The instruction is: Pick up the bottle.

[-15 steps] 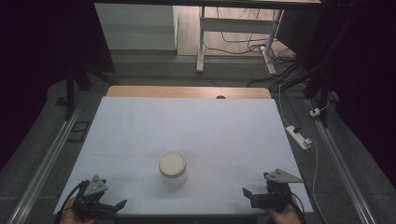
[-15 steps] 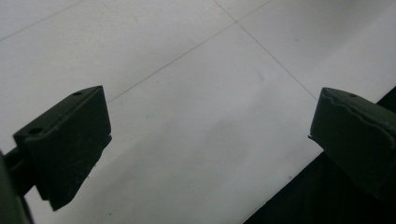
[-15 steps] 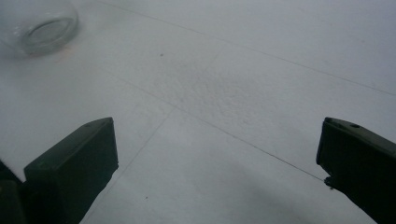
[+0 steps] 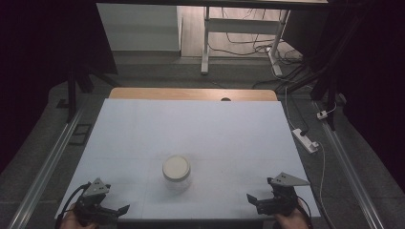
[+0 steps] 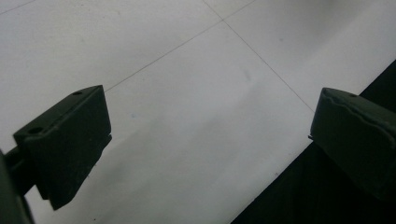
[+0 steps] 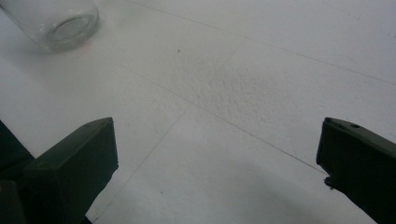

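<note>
A clear glass jar [image 4: 176,173] with a white lid stands upright on the white table [image 4: 191,129], near the front and in the middle. In the right gripper view its glass base [image 6: 56,21] appears at the top left, well beyond the jaws. My left gripper [image 4: 117,211] sits at the front left corner of the table, open, held by a hand. In its own view the left gripper [image 5: 205,140] has its jaws spread wide over bare tabletop beside the front edge. My right gripper [image 4: 255,202] rests at the front right, also open. The right gripper [image 6: 217,158] holds nothing.
A wooden strip [image 4: 191,94] runs along the table's far edge. A white power strip [image 4: 305,140] with a cable lies on the floor to the right. Metal rails [image 4: 43,167] flank the table. A desk frame [image 4: 206,43] and cables stand behind.
</note>
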{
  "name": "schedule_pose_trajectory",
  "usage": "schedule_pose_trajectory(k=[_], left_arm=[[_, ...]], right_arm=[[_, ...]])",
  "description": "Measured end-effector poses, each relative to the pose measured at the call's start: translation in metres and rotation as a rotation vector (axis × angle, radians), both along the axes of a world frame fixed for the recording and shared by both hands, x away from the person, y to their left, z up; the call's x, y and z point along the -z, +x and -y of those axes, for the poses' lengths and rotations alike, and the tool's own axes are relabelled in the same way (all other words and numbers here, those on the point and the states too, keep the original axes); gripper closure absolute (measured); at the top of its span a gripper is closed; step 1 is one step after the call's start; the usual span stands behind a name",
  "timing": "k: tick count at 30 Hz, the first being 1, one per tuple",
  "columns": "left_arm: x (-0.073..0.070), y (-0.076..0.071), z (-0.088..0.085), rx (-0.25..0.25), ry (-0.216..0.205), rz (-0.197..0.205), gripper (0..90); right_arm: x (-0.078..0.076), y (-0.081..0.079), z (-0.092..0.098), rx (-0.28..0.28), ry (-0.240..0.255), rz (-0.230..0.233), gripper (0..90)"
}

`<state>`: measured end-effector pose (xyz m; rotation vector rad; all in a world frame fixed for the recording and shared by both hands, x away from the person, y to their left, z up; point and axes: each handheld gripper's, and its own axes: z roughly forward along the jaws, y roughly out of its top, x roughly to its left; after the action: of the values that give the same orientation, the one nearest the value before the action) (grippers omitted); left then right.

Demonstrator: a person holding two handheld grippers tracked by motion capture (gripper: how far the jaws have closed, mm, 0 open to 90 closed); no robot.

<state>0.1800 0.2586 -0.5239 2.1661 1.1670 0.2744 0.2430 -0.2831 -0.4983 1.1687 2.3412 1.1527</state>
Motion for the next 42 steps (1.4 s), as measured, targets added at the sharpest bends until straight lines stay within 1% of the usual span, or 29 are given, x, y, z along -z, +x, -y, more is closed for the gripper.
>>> schedule_pose_trajectory(k=[6,10,12,13,15,20,24,25,29,34,35,36,38,40,42], left_arm=[[0.0,0.001,0.001,-0.009,0.011,-0.006,0.0],[0.0,0.0,0.001,-0.004,0.007,-0.003,0.0],[-0.001,0.0,0.0,0.005,-0.008,-0.002,0.0],[-0.001,0.0,0.0,0.005,-0.008,-0.002,0.0],[-0.003,-0.001,0.0,0.013,-0.032,0.002,0.0],[-0.007,-0.001,-0.001,0.012,-0.05,0.042,0.0],[-0.009,-0.001,0.0,0.015,-0.06,0.056,0.0],[-0.01,-0.001,0.0,0.02,-0.058,0.066,0.0],[-0.01,0.0,0.002,0.038,-0.061,0.074,0.0],[-0.012,0.004,0.007,0.073,-0.07,0.096,0.0],[-0.012,0.004,0.007,0.073,-0.07,0.096,0.0],[-0.013,0.005,0.009,0.09,-0.077,0.1,0.0],[-0.013,0.006,0.01,0.099,-0.077,0.1,0.0],[-0.013,0.008,0.013,0.119,-0.079,0.101,0.0],[-0.013,0.01,0.014,0.135,-0.091,0.107,0.0]], right_arm=[[0.0,0.001,-0.001,-0.009,-0.01,-0.006,0.0],[0.001,0.001,-0.001,-0.01,-0.012,-0.009,0.0],[0.001,0.002,-0.001,-0.013,-0.014,-0.013,0.0],[0.001,0.001,-0.001,-0.013,-0.014,-0.013,0.0],[0.001,0.001,-0.002,-0.017,-0.014,-0.01,0.0],[0.001,0.001,-0.003,-0.023,-0.024,-0.003,0.0],[0.001,0.0,-0.003,-0.024,-0.027,-0.002,0.0],[0.001,0.0,-0.003,-0.026,-0.027,-0.002,0.0],[0.001,0.0,-0.004,-0.033,-0.035,0.001,0.0],[0.001,0.0,-0.005,-0.036,-0.037,0.001,0.0],[0.001,0.0,-0.005,-0.036,-0.037,0.001,0.0],[0.001,0.0,-0.005,-0.037,-0.037,0.0,0.0],[0.001,0.0,-0.005,-0.036,-0.037,0.001,0.0],[0.001,0.0,-0.005,-0.036,-0.039,0.001,0.0],[0.001,0.0,-0.005,-0.037,-0.038,0.0,0.0]])
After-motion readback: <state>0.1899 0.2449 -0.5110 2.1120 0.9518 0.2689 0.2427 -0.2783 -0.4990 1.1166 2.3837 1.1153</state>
